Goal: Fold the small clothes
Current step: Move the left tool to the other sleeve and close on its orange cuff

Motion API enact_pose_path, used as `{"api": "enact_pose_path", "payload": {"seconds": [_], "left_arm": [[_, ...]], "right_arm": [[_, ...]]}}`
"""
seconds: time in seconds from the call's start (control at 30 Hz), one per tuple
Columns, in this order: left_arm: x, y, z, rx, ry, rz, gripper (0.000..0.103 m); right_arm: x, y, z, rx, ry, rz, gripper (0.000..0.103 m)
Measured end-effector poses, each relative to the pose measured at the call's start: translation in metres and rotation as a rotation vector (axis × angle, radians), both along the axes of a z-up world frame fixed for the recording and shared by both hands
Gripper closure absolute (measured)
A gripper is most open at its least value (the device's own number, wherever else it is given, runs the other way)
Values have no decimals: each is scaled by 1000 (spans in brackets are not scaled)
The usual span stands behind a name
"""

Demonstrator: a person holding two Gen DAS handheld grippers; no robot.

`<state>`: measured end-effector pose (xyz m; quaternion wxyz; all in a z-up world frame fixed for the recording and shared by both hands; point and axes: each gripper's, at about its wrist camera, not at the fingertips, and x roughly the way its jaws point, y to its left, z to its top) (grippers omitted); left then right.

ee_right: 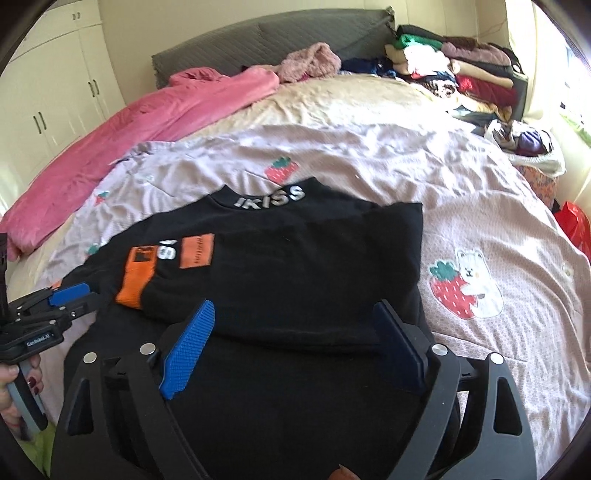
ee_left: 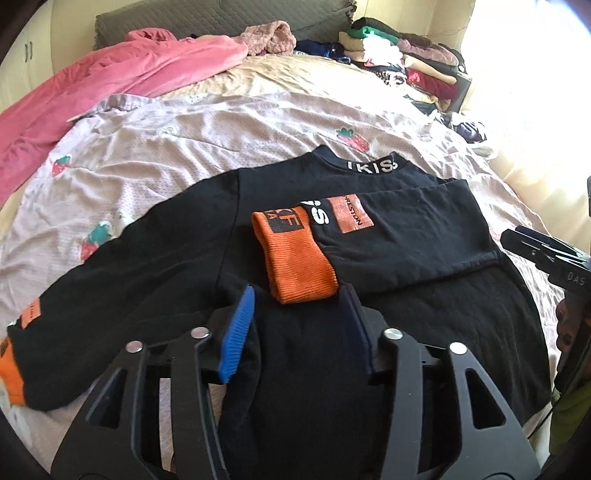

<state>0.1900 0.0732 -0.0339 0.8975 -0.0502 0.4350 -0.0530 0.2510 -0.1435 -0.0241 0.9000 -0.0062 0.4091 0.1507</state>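
Note:
A black sweatshirt (ee_left: 177, 258) with orange cuffs and an "IKISS" collar lies flat on the bed; it also shows in the right wrist view (ee_right: 295, 266). Its right sleeve is folded across the chest, orange cuff (ee_left: 299, 258) near the middle. The left sleeve stretches out, its orange cuff (ee_left: 11, 373) at the left edge. My left gripper (ee_left: 299, 314) is open, just above the shirt's lower part below the cuff. My right gripper (ee_right: 295, 325) is open over the shirt's lower right part. Each gripper shows at the edge of the other's view: the right one (ee_left: 546, 254), the left one (ee_right: 55, 302).
The shirt rests on a lilac strawberry-print cover (ee_right: 480, 229). A pink blanket (ee_left: 110, 77) lies at the back left. A pile of clothes (ee_right: 461, 70) sits at the back right by the grey headboard (ee_right: 258, 33). White cupboards (ee_right: 48, 96) stand to the left.

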Motion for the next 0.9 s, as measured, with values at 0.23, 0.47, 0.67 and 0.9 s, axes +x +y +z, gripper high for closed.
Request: {"api": "enact_pose_path", "payload": {"seconds": [0.23, 0.47, 0.67, 0.9], "left_arm": [[-19, 16, 16, 1, -50, 33, 40], [-38, 29, 31, 9, -92, 53, 29], [-53, 44, 41, 36, -127, 73, 29], [-66, 66, 44, 45, -139, 108, 29]], "right_arm": [[-17, 23, 21, -3, -50, 34, 7], [-32, 49, 40, -5, -99, 69, 7], [-40, 72, 52, -4, -124, 103, 7], [-48, 100, 60, -3, -140, 149, 6]]}}
